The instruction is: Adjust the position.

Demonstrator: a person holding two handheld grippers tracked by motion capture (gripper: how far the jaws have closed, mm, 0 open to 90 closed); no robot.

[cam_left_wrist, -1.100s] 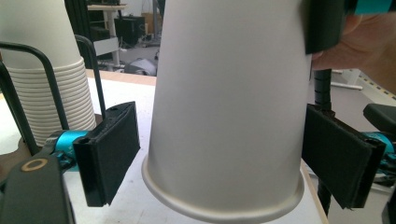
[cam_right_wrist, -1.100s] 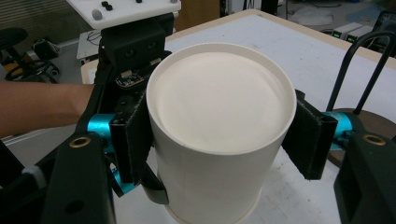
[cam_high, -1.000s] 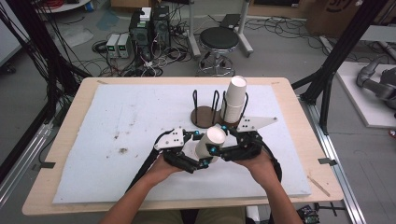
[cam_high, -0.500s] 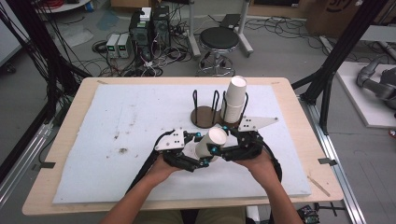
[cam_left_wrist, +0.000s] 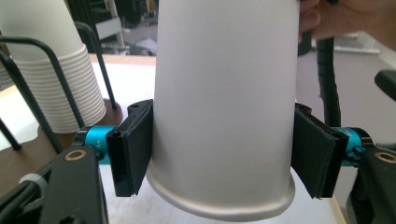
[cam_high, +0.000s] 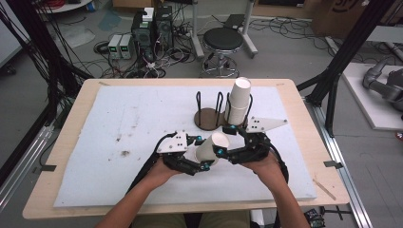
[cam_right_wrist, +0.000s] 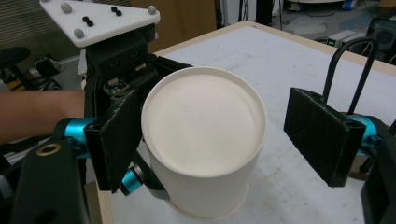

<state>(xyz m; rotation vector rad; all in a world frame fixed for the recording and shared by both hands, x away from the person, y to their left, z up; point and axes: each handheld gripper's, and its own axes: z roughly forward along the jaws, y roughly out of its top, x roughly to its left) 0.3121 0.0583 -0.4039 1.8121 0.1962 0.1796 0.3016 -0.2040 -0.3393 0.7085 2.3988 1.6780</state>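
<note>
Between the two grippers, near the front middle of the table, one white paper cup (cam_high: 210,148) lies tilted, held above the mat. The left gripper (cam_high: 202,164) has just been closing and now clamps the cup: in the left gripper view both black pads press its wall just above the rolled rim (cam_left_wrist: 219,205), one on each side. The right gripper (cam_high: 223,153) has just been opening; in the right gripper view its jaws stand wide, the left-hand pad (cam_right_wrist: 116,135) just beside the cup's base end, the right-hand pad (cam_right_wrist: 322,135) clearly apart from it, so it grips nothing. Each hand (cam_high: 164,171) sits right behind its tool, with a black cable trailing back toward the table's front edge.

Just beyond the grippers stands a dark wire cup rack (cam_high: 209,116) with round base plates. Its right bay carries one stack of nested white paper cups (cam_high: 239,102), upright and rising above the wire loops; the left bay's base plate is bare. The rack is near the held cup but not touching it.

A white mat (cam_high: 119,142), speckled with dark marks, covers most of the wooden table (cam_high: 62,156). Left of the left hand the mat runs open to the table's edge; right of the right hand a narrower open strip remains before the mat's border. Behind the rack, a band of mat reaches the far edge. Beyond the table stand one round stool (cam_high: 223,40) and cabled electronics boxes (cam_high: 142,33) on the floor.
</note>
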